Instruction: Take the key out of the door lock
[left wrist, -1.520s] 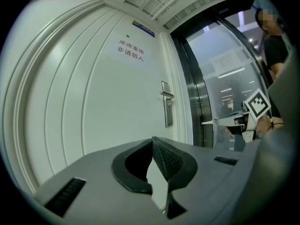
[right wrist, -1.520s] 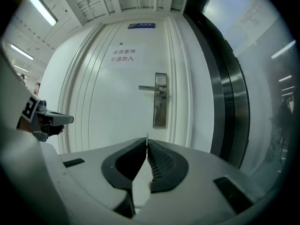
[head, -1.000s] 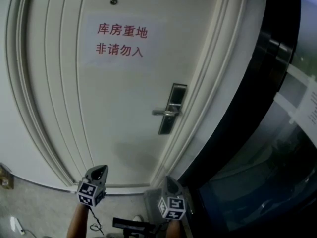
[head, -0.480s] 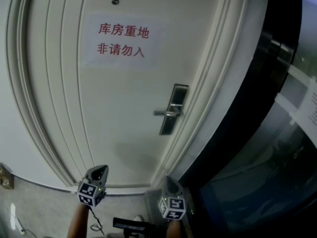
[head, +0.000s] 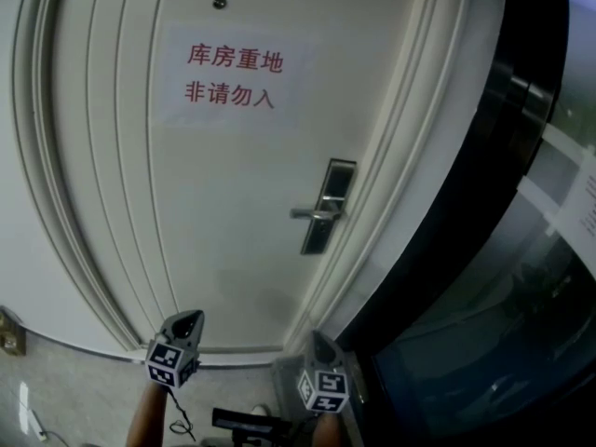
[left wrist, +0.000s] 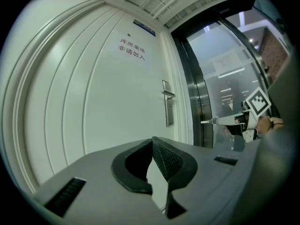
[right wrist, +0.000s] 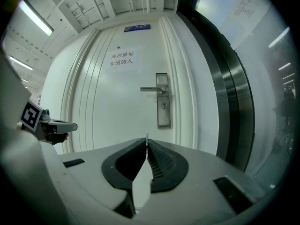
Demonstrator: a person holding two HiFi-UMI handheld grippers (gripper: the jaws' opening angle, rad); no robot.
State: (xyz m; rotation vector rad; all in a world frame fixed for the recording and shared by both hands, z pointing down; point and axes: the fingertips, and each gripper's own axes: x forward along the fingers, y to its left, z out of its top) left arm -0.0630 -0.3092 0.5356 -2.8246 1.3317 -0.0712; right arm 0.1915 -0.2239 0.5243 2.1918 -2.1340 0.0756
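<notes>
A white door (head: 233,175) carries a steel lock plate (head: 326,206) with a lever handle (head: 312,214). In the right gripper view the plate (right wrist: 162,100) has a small dark keyhole (right wrist: 163,105) under the handle, and no key shows in it. Both grippers hang low, well short of the door. My left gripper (head: 191,316) (left wrist: 152,139) is shut with nothing in it. My right gripper (head: 315,335) (right wrist: 147,139) is shut on a thin pale metal sliver (right wrist: 147,136) standing edge-on above its tips; it looks like the key.
A paper sign (head: 231,77) with red characters hangs on the door. To the right runs a dark metal and glass frame (head: 484,203) with a paper notice (head: 579,194). Grey floor (head: 74,389) lies below, with a dark object (head: 247,422) at the bottom edge.
The head view has drifted a little, so the door sits slightly further right and lower. Neither gripper has moved.
</notes>
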